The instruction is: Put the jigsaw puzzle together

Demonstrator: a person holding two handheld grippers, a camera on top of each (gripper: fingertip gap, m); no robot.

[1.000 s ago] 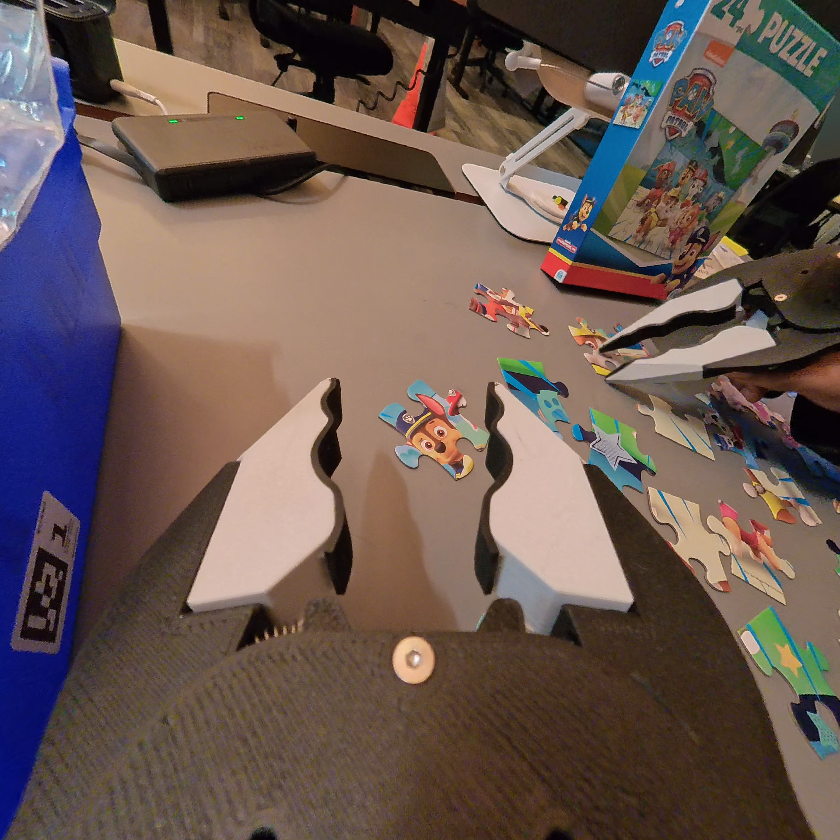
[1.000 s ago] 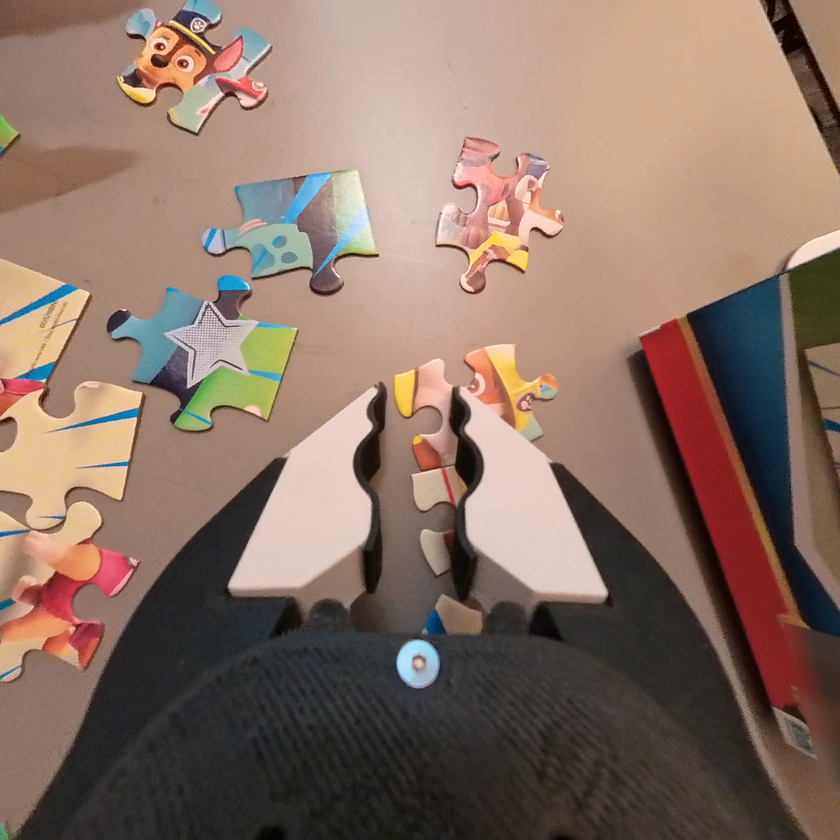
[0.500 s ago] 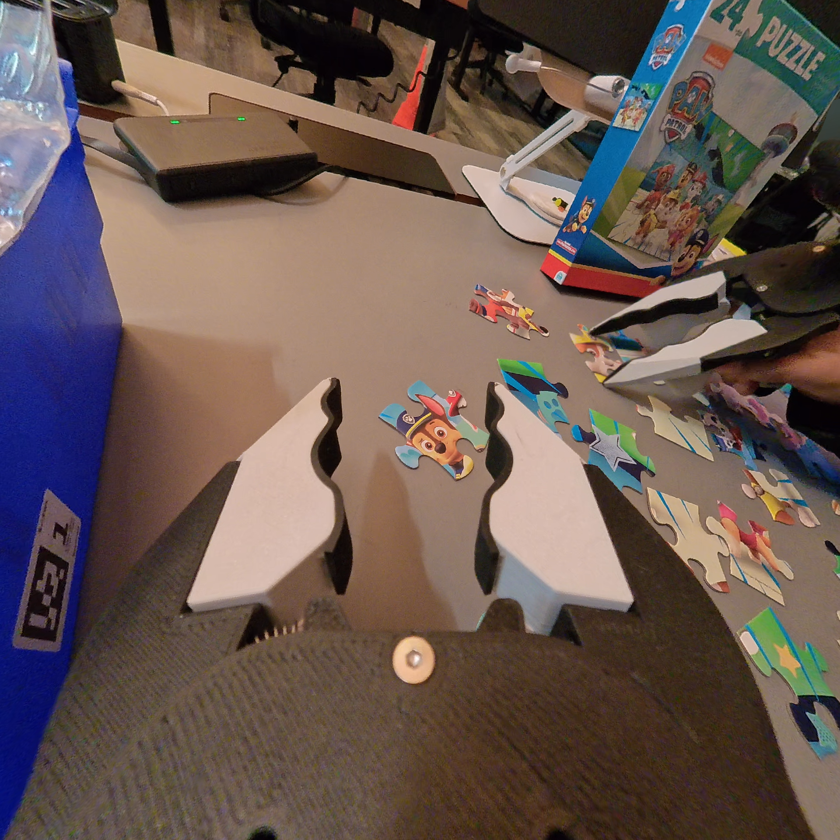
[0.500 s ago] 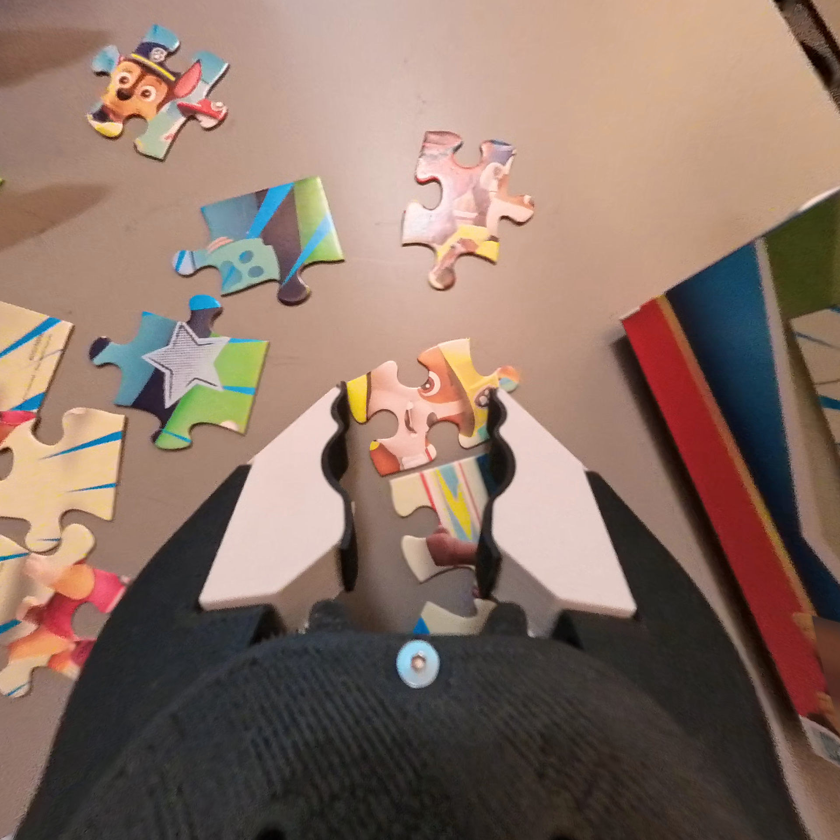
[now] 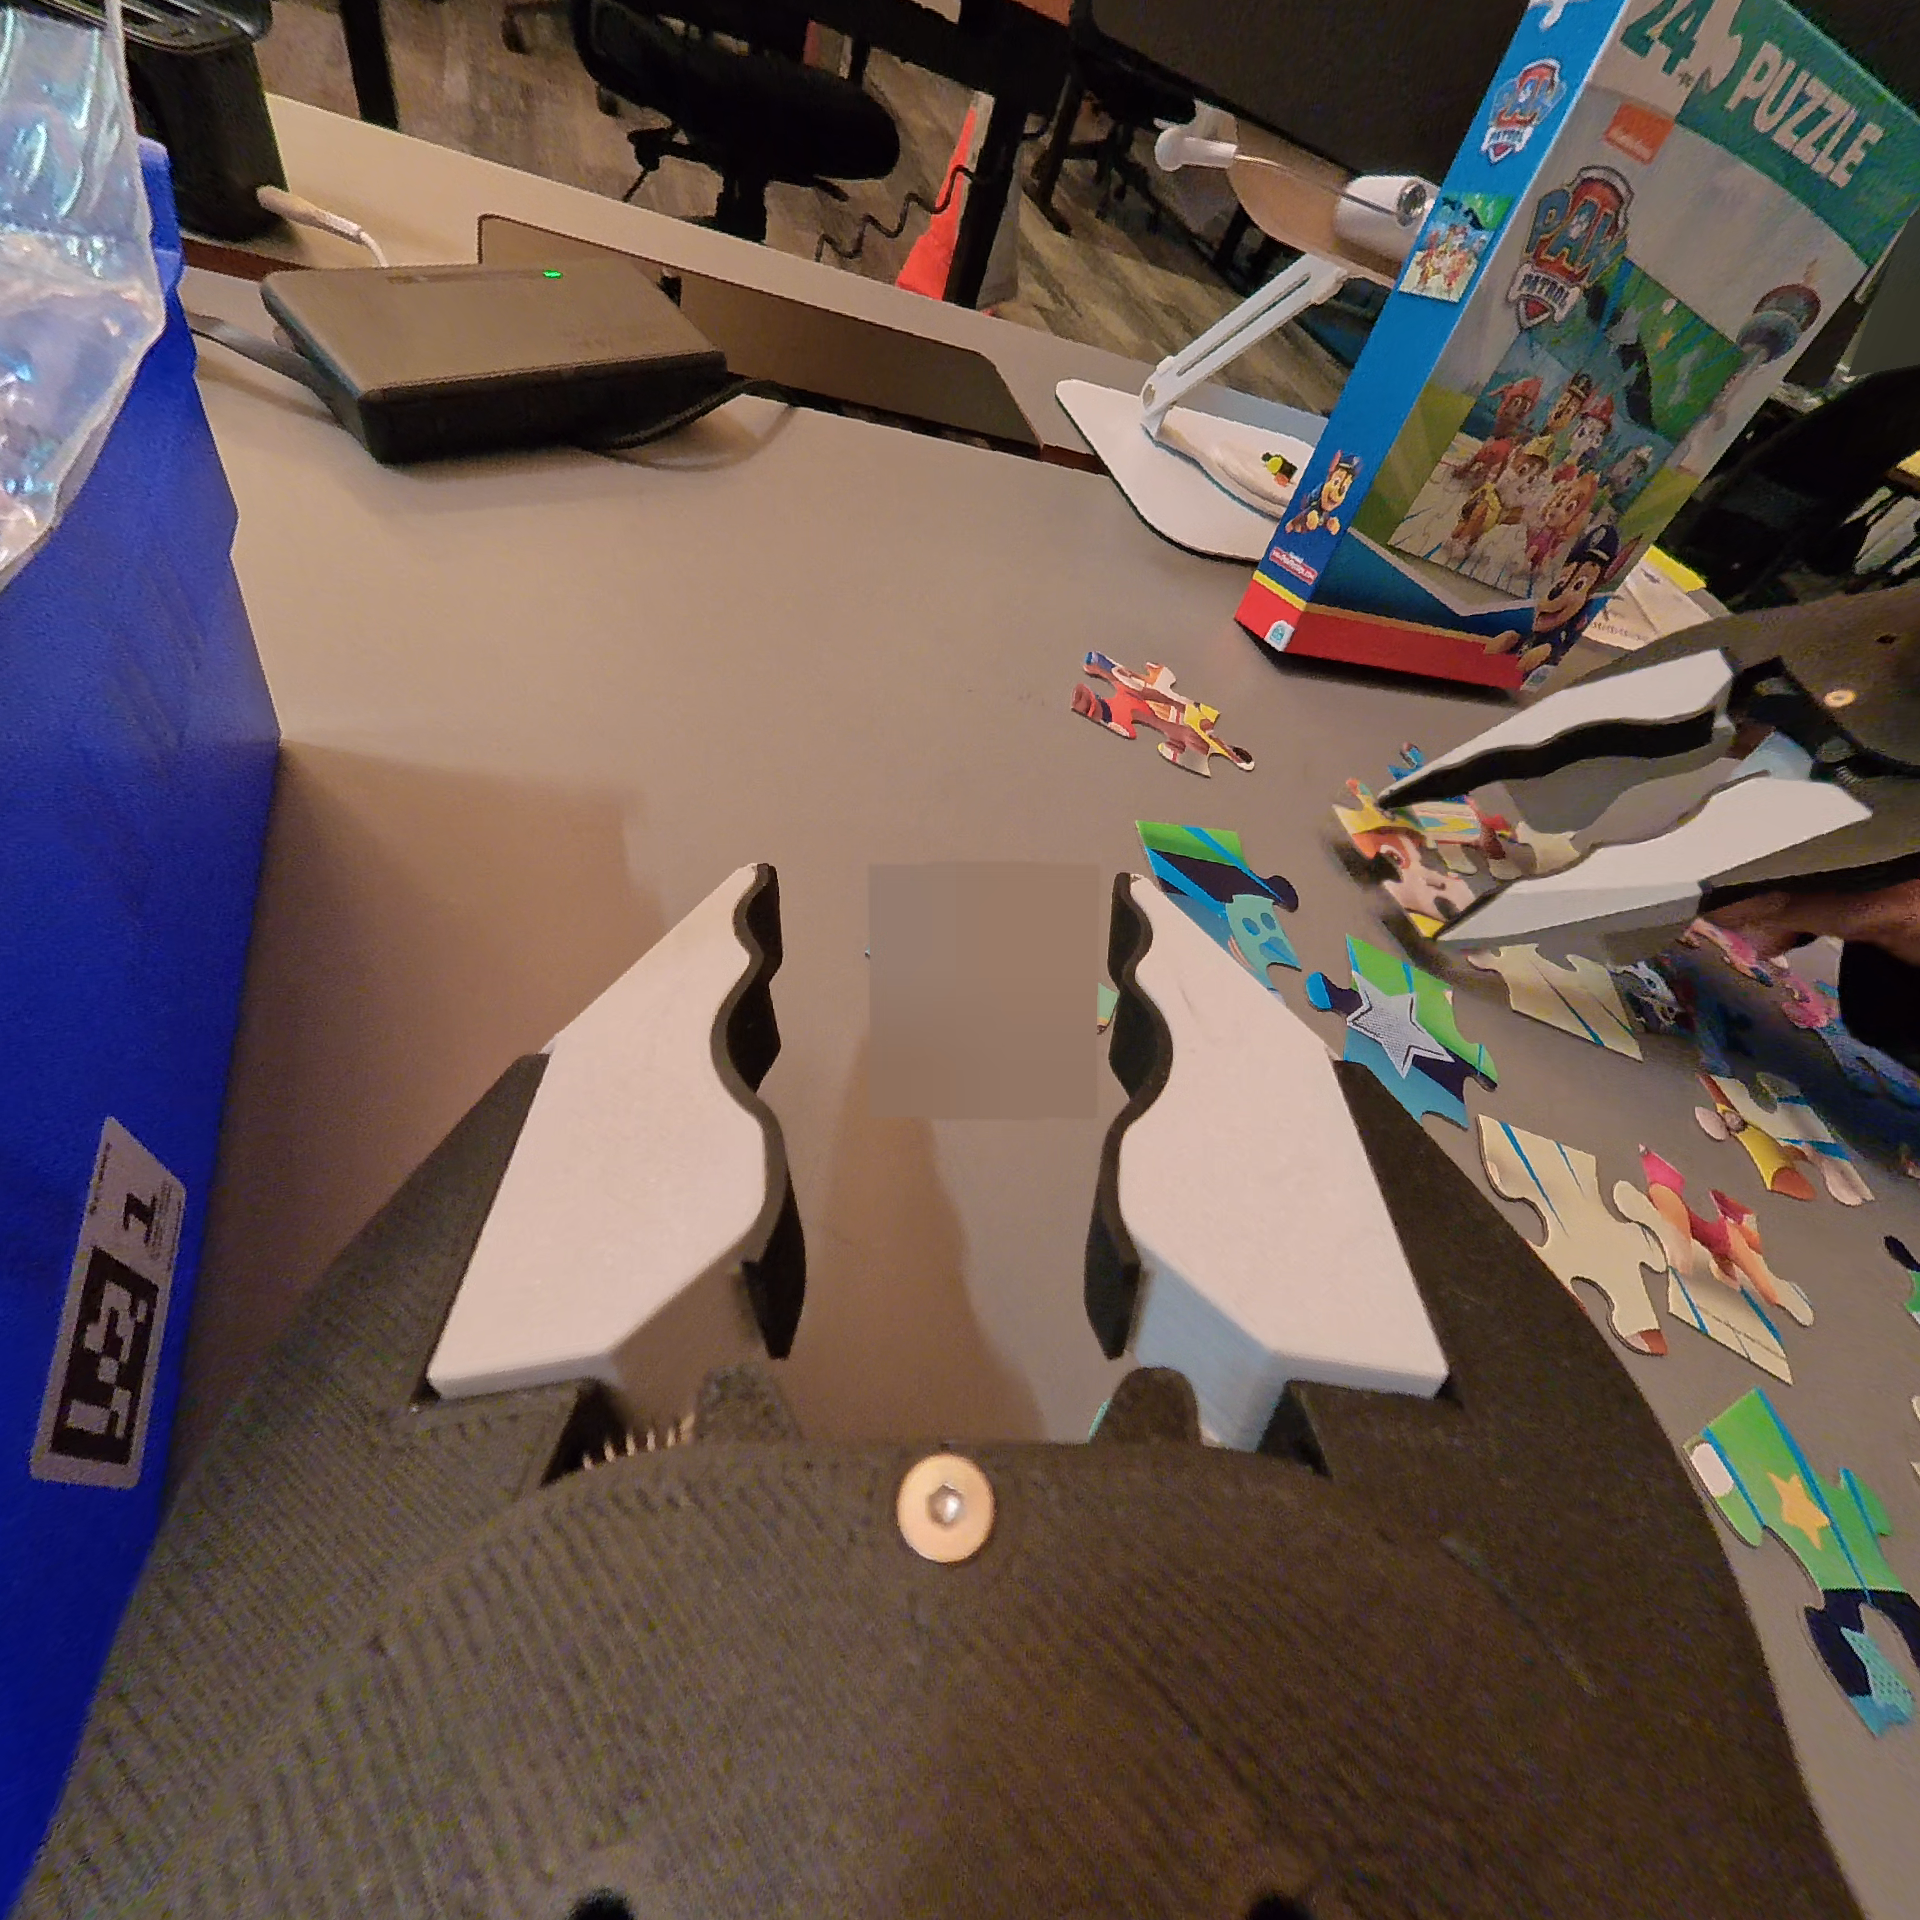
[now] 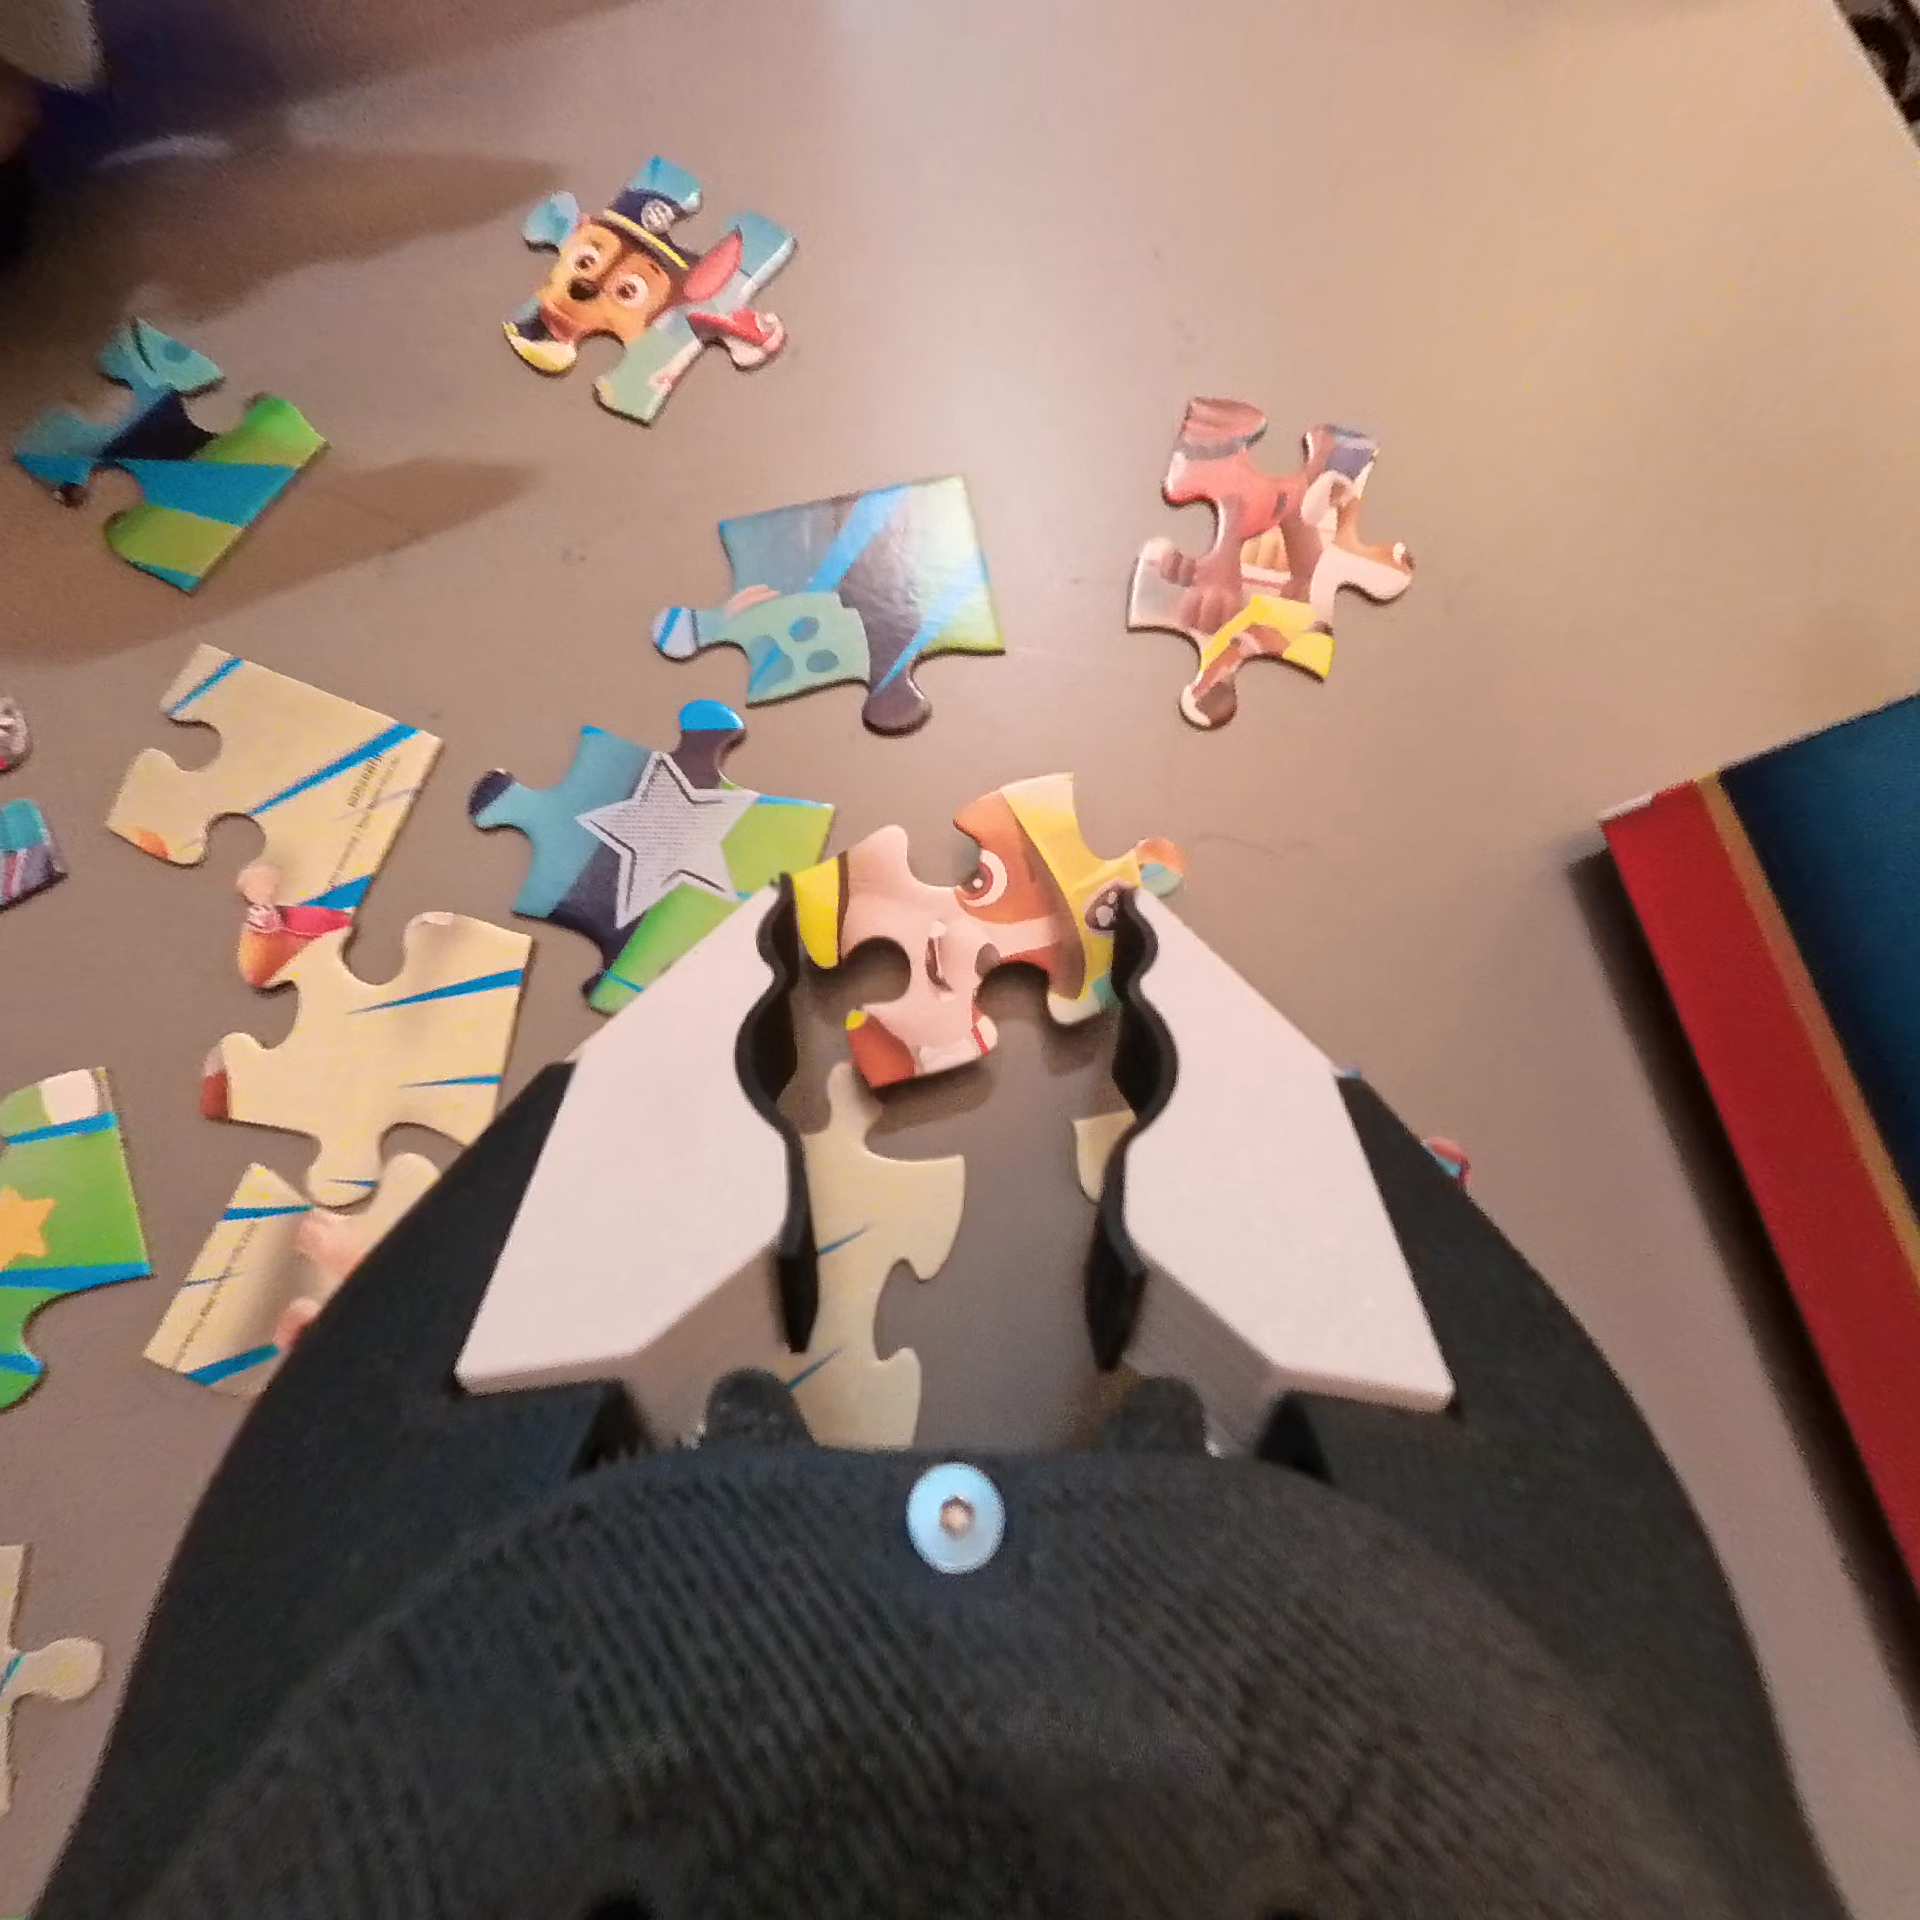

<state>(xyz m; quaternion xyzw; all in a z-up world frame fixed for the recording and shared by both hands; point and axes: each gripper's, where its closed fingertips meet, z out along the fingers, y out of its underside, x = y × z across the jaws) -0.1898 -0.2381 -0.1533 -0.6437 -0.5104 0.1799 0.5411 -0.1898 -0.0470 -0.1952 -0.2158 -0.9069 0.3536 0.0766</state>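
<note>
the cardboard puzzle piece with an orange-and-white cartoon pup in a yellow hat sits between the fingers of your right gripper, raised off the grey bench; both black pads press on its side edges, so the fingers are clamped on it across its width. just under and behind it lie pale yellow pieces with blue streaks, and to its left a blue-green piece with a silver star. farther ahead rest a teal-and-green piece with spots, a reddish-brown pup piece and a piece with a pup in a police cap. the red-and-blue puzzle box stands well to the right. your left gripper hovers over the bench with its fingers wide apart and not clamped on anything, beside a blue bin; a dark flat device with a green light lies beyond.
</note>
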